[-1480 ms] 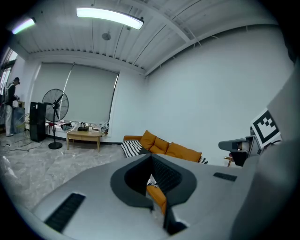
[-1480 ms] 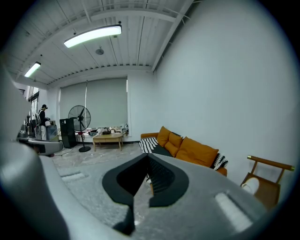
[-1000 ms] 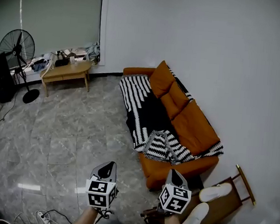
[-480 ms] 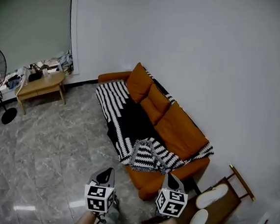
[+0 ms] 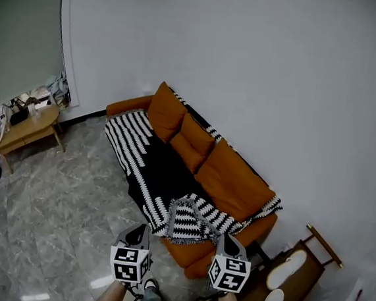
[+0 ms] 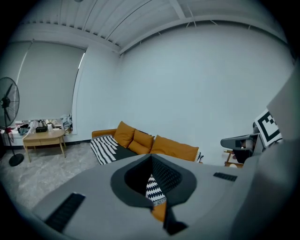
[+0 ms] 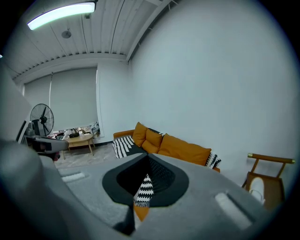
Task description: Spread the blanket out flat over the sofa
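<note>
The black-and-white blanket (image 5: pixel 151 175) is lying along the seat of the orange sofa (image 5: pixel 234 183), bunching into a rumpled fold at the near end. The left hand-held gripper (image 5: pixel 139 229) and right hand-held gripper (image 5: pixel 226 238) are hovering apart from it, each with jaws closed together and gripping nothing.

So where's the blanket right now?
In head view the black-and-white blanket lies on the orange sofa, centre frame, its near end bunched by the near armrest.
</note>
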